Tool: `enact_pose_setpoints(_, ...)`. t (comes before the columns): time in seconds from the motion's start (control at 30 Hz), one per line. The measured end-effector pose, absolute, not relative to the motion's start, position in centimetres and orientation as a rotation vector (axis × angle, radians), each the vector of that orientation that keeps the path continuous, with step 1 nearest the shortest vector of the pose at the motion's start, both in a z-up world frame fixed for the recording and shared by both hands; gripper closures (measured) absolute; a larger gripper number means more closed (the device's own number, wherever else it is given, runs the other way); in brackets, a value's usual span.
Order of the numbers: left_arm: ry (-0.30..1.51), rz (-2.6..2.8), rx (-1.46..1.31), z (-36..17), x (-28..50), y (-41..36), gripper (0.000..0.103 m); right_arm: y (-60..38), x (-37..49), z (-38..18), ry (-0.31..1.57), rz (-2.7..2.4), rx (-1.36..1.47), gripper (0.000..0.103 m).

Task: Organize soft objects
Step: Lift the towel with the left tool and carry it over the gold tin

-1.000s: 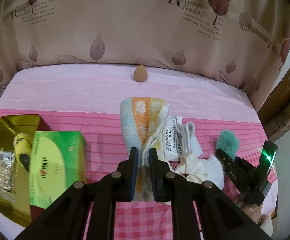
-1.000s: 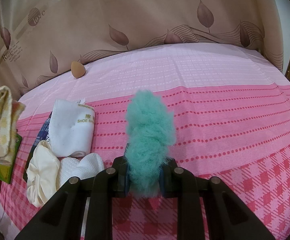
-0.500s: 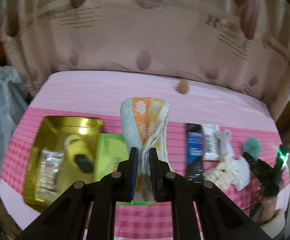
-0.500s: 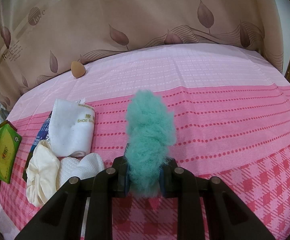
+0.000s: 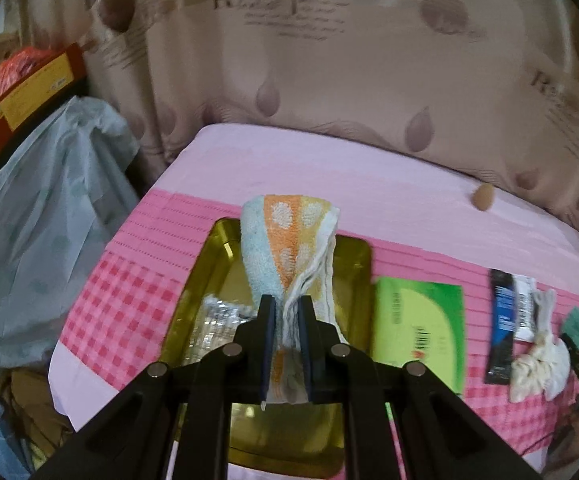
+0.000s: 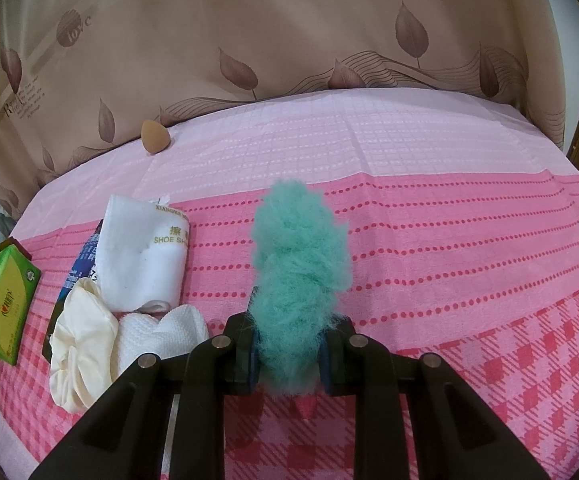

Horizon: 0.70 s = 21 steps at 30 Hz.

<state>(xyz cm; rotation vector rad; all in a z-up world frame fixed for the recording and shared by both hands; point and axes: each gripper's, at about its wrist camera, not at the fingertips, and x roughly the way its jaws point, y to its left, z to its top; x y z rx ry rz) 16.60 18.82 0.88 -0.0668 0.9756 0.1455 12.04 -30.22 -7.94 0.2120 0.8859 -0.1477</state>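
My left gripper (image 5: 287,320) is shut on a folded towel (image 5: 289,244) striped blue, orange and yellow, which stands up between the fingers above the gold tray (image 5: 359,256). A foil packet (image 5: 217,320) lies in that tray. My right gripper (image 6: 287,350) is shut on a fluffy teal puff (image 6: 301,256), held low over the pink cloth. White shoe-shine cloths (image 6: 145,256), a cream bundle (image 6: 81,340) and a tan makeup sponge (image 6: 152,137) lie on the table. The right gripper also shows at the left wrist view's right edge, with the teal puff (image 5: 575,322).
A green box (image 5: 417,324) lies right of the tray, beside a dark sachet (image 5: 499,328). A pale plastic bag (image 5: 41,216) hangs off the table's left edge. A leaf-print curtain (image 6: 289,40) backs the table. Pink cloth (image 6: 469,240) spreads right of the puff.
My left gripper has swung left with the towel, from above the white cloths to above the gold tray. The right gripper and its teal puff have stayed put.
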Motion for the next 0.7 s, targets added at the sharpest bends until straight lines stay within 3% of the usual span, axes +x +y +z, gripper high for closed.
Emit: enact_pose_setpoints(0.7,1.111,0.250,-0.036,-6.7,20.5,23.9,0.088,-30.2,12.1,-8.0,0.889,-0.151,0.207,0.080)
